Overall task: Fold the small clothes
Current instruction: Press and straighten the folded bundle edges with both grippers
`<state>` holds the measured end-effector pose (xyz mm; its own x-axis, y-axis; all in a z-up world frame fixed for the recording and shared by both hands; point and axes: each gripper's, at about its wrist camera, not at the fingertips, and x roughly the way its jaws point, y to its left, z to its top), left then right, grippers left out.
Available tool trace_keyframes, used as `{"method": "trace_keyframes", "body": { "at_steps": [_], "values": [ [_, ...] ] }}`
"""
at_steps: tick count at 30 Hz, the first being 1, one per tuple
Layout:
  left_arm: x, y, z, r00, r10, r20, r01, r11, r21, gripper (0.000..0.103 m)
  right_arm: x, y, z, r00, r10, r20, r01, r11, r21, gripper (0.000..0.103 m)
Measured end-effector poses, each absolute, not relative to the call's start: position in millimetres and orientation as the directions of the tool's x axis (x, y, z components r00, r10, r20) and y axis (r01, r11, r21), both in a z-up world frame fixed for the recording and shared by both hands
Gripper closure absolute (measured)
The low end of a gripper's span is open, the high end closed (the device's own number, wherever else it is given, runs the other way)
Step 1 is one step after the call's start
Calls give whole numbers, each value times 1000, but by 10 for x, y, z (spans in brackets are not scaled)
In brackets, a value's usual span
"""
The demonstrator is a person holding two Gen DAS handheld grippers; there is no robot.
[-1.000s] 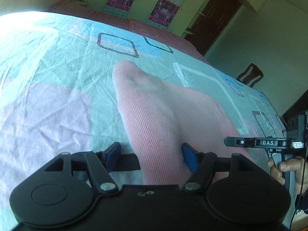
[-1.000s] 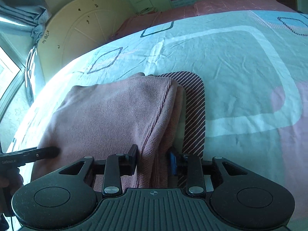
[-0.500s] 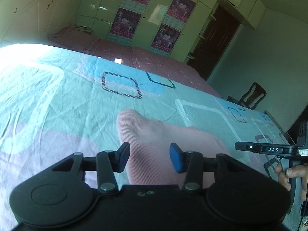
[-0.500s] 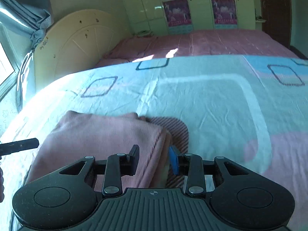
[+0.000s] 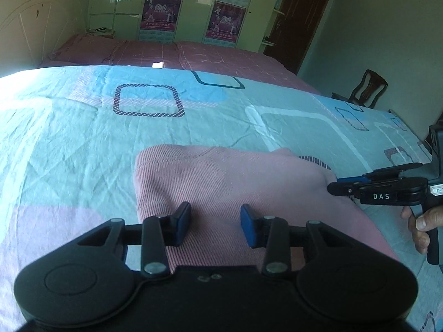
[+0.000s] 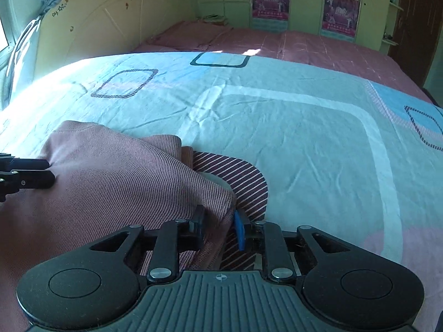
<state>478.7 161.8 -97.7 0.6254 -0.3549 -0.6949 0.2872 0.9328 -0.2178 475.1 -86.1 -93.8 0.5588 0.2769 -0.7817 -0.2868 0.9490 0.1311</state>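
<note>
Both grippers have drawn back and levelled over the folded pink garment [image 5: 221, 182] since a second ago.

The left gripper [image 5: 215, 225] hovers with fingers apart above the garment's near side; the right gripper [image 6: 218, 228] has its fingers apart astride the garment's right corner edge. The garment lies folded on the patterned bedsheet [image 6: 290, 127], covering a striped print on the sheet [image 6: 243, 177].

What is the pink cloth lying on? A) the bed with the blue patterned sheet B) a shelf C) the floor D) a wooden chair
A: the pink cloth lies spread on the blue patterned sheet of the bed, which shows around it in both wrist views.
</note>
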Motion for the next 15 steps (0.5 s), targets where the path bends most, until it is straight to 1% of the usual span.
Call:
{"method": "trace_keyframes", "body": {
  "at_steps": [1,3,6,7,8,9,12,14,15],
  "values": [
    [4704,1625,-913,637,-359,-682,299,931,-211,66,4694,-831,-842,567,276,-776,-295,948,121,82],
    [4481,1629,-778,655,-367,-660,331,925,-186,67,4484,-778,-649,585,326,-742,-353,927,128,82],
    [4286,1579,-822,633,-380,-675,362,915,-176,68,4187,-643,-575,557,388,-734,-454,882,122,83],
    [4264,1530,-889,625,-361,-692,365,919,-149,68,4131,-584,-631,539,382,-751,-475,874,103,83],
    [4254,1498,-941,625,-350,-698,363,922,-137,68,4110,-538,-731,528,345,-776,-481,874,61,83],
    [4259,1478,-970,627,-352,-695,355,923,-148,67,4095,-523,-828,539,307,-784,-476,879,17,83],
    [4238,1476,-972,637,-348,-687,328,930,-167,68,4093,-593,-865,553,310,-773,-441,896,44,83],
    [4155,1495,-915,645,-355,-677,329,928,-173,68,4045,-590,-789,557,294,-777,-436,900,28,83],
    [4089,1510,-873,649,-367,-666,333,925,-185,68,3974,-590,-720,563,312,-765,-448,893,34,83]
  ]
}}
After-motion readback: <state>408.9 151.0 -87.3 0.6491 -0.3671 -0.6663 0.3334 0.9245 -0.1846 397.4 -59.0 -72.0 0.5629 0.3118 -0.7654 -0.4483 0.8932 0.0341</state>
